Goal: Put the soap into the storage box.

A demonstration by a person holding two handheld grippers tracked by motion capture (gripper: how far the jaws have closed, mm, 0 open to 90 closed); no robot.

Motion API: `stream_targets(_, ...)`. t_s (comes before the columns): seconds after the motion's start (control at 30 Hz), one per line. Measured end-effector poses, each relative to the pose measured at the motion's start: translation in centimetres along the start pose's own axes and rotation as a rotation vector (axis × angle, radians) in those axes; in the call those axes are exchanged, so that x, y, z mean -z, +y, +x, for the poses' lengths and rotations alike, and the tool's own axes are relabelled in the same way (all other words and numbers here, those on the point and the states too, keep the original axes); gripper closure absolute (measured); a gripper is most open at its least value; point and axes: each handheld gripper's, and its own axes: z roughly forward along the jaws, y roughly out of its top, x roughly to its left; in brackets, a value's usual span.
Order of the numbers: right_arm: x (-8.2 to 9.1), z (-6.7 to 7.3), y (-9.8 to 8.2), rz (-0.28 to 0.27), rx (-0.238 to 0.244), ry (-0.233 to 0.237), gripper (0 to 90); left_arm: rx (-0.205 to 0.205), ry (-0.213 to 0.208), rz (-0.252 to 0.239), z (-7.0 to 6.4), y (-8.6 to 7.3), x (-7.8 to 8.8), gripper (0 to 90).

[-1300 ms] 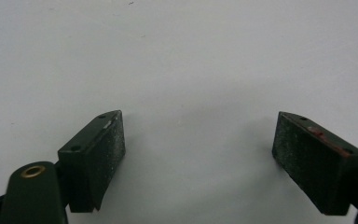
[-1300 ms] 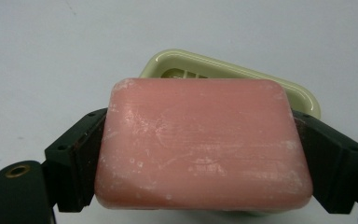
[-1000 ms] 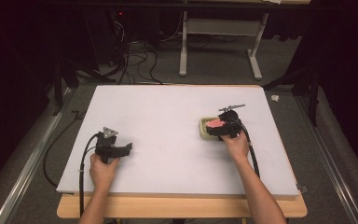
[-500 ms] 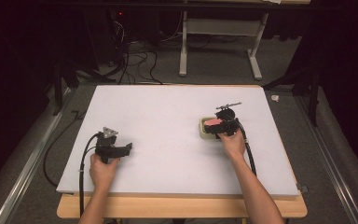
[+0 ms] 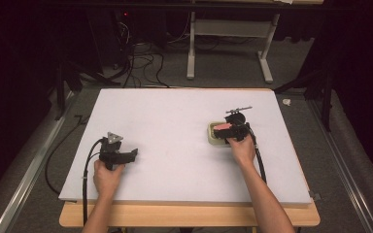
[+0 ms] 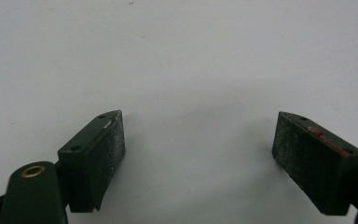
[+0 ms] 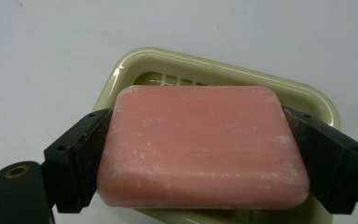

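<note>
Pink soap bar (image 7: 203, 147) — clamped end to end by the right tongs (image 7: 200, 154), held just over the pale green soap dish (image 7: 121, 74) on the white surface (image 5: 175, 126), right of centre. Judged step: seating or lifting the bar; keep it level and centred over the ribbed well (the dish looks light, liable to shift). Left tongs (image 6: 200, 154) — jaws wide, holding nothing, resting near the front-left edge, well apart.
</note>
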Motion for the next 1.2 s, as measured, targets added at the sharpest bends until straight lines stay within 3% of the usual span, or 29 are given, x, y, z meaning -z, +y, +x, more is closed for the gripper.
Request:
stream_targets(0.4,0.6,-0.1,0.0,-0.027,0.004,0.007,12.4,0.000,0.000,0.000,0.0,0.0,0.0,17.4)
stream_targets(1.2,3.9,-1.1,-0.4,-0.151,0.022,-0.001,14.0,-0.001,0.000,0.000,0.0,0.0,0.0,17.5)
